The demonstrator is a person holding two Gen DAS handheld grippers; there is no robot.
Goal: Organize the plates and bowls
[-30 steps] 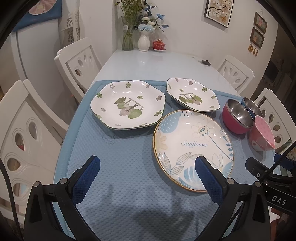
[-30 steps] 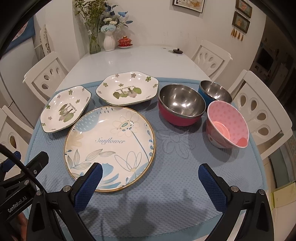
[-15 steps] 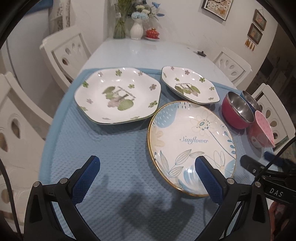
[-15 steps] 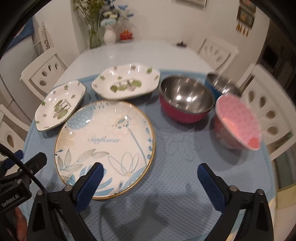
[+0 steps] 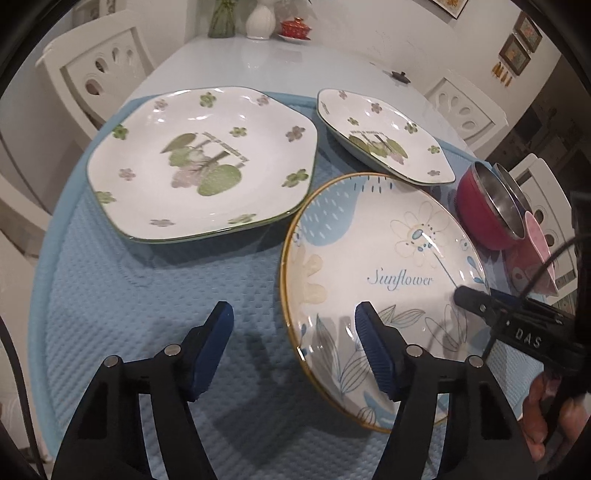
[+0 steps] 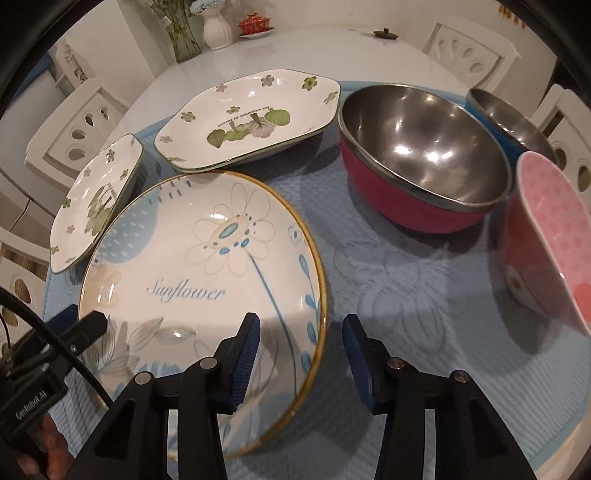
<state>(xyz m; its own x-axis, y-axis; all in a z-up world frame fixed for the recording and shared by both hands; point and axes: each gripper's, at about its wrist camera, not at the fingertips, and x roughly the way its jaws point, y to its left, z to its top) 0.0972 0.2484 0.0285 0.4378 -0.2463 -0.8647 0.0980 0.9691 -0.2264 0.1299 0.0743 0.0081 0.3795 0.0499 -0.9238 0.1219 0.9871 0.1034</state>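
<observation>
Closest in, the left gripper (image 5: 291, 321) has its jaws spread, one blue pad over the bare blue waffle-textured mat (image 5: 147, 295) and the other over the near-left rim of the round Sunflower plate (image 5: 373, 258), pinching nothing. The right gripper (image 6: 301, 338) is also parted, narrower, straddling that same plate's gold right edge without visibly closing on it. The plate has "Sunflower" in blue script across the middle. The right wrist view catches the other tool's body at the lower left, with a "GenRobot.AI" label (image 6: 31, 402); the left wrist view shows the right tool marked "DAS" (image 5: 528, 338). Behind the round plate sit two white hexagonal dishes with green clover prints, the large hexagonal plate (image 5: 203, 166) on the left and the smaller hexagonal plate (image 5: 384, 136) beside it, each with a tiny line of text too small for me to read. The right wrist view gets the bowls properly: red steel-lined bowl (image 6: 424, 158), blue steel-lined bowl (image 6: 509, 118) behind it, pink dotted bowl (image 6: 550, 236) tilted at the right edge; in the left view they are mostly squashed together. Further back, glossy white table (image 6: 314, 51), white cut-out chairs (image 5: 103, 70), a white vase (image 6: 218, 29), a red lidded cup (image 6: 255, 24), framed pictures (image 5: 521, 44).
</observation>
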